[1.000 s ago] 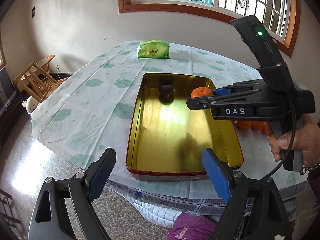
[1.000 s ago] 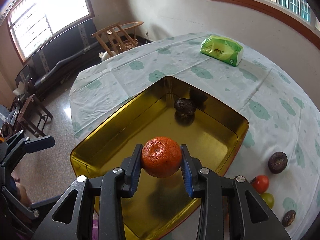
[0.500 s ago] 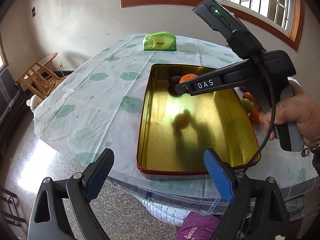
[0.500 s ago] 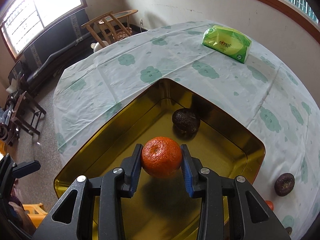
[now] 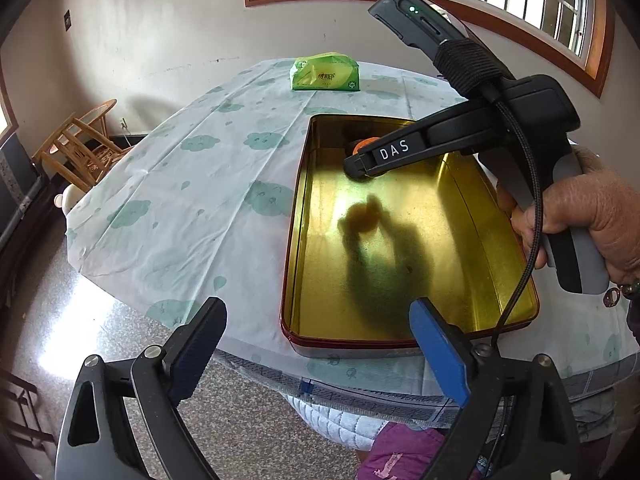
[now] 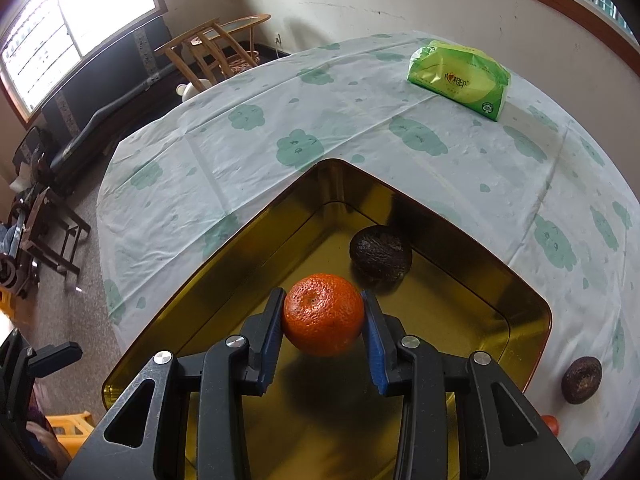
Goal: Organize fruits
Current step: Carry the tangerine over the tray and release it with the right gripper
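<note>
both grippers differ — right gripper (image 6: pixel 323 314) clamps orange (image 6: pixel 322 314); left gripper (image 5: pixel 320 344) gapes, empty.

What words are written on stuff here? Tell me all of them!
"DAS": white letters on the side of the black right tool, which holds the orange tangerine.
Green tissue pack: red and white brand print and a round logo, too blurred to read.
No other writing shows.

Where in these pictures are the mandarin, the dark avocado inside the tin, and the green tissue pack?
mandarin (image 6: pixel 323 314): right wrist view, front peel.
dark avocado (image 6: pixel 380 253): right wrist view, wrinkled top.
green tissue pack (image 6: pixel 460 78): right wrist view, printed side.
</note>
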`<state>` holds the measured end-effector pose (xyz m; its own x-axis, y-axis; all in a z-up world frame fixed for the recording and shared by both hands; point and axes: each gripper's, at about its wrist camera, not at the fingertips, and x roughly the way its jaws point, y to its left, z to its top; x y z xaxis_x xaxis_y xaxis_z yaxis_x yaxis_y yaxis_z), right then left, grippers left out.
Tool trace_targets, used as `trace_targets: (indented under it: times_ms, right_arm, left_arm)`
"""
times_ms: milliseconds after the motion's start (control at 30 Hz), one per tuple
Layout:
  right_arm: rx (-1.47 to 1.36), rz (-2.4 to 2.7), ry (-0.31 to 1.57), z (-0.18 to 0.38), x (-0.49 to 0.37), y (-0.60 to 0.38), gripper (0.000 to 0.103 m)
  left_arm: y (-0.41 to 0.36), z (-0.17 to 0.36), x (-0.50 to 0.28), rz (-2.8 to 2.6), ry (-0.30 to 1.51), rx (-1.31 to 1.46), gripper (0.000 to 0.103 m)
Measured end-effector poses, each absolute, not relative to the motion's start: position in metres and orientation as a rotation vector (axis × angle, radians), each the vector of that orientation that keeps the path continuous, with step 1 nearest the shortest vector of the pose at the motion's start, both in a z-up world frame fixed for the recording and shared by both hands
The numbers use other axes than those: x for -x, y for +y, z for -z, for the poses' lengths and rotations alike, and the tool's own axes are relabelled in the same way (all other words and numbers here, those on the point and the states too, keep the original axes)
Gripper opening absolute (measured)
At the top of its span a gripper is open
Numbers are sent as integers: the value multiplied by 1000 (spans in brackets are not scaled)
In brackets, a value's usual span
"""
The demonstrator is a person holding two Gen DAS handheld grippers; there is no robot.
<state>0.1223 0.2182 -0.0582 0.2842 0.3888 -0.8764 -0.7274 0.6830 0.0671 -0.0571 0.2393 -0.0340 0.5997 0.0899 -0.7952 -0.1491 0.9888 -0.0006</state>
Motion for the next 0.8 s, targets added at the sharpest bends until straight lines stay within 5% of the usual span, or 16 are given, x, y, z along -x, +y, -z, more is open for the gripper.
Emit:
trace_targets:
  times_ms: [800]
  right_arm:
    - [352, -744, 1023, 59, -131, 229, 43]
  left_arm:
    - [243, 39, 57, -154, 935, 81, 93]
